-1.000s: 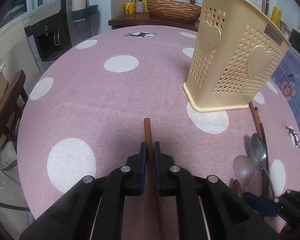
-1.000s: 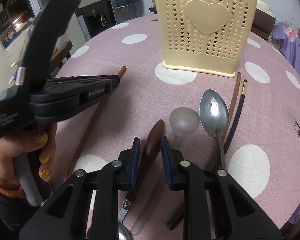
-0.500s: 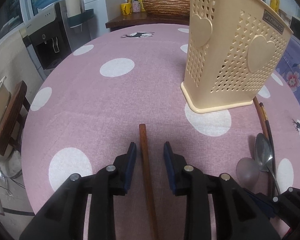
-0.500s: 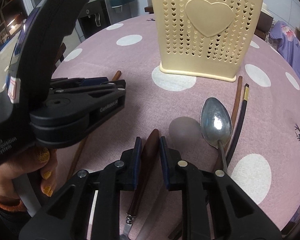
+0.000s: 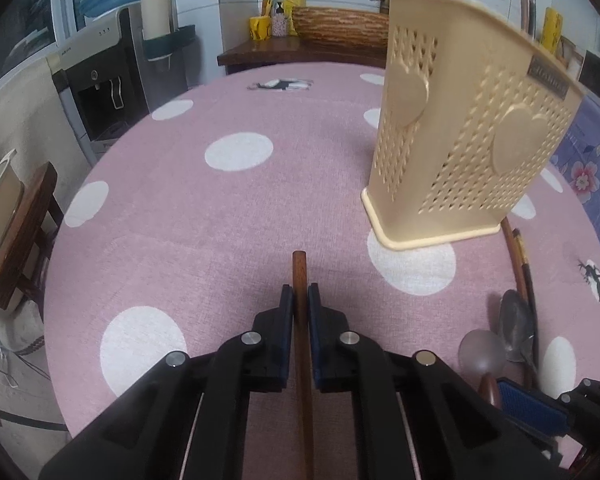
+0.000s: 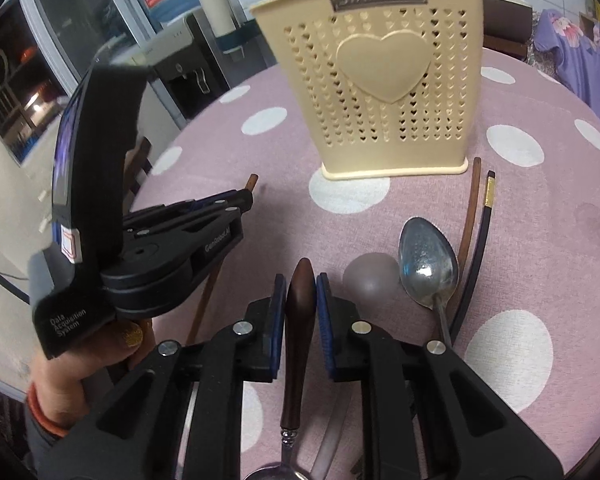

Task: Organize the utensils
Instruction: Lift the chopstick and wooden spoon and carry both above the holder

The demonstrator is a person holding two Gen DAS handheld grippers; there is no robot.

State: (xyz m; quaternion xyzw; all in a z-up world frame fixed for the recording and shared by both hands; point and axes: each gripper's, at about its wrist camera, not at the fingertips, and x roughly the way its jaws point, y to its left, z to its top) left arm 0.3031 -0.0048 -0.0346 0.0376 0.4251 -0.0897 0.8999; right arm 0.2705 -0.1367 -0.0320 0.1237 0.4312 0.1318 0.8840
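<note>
Chopstick [image 5: 300, 280] clamped in left tool [image 5: 300, 300] | wooden-handled spoon [image 6: 300, 304] clamped in right tool [image 6: 301, 292]

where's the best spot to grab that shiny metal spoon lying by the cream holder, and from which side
Probably the thin handle, from above. The shiny metal spoon lies flat on the pink dotted tablecloth, bowl toward the cream plastic utensil holder. The bowl is wide, with the frosted plastic spoon and brown chopstick close on either side.

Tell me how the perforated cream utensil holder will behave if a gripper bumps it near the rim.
The utensil holder looks like thin perforated plastic, so probably light and apt to slide on the tablecloth. It stands tall on a narrower base, so a high push may tip it. Its walls likely flex slightly.
</note>
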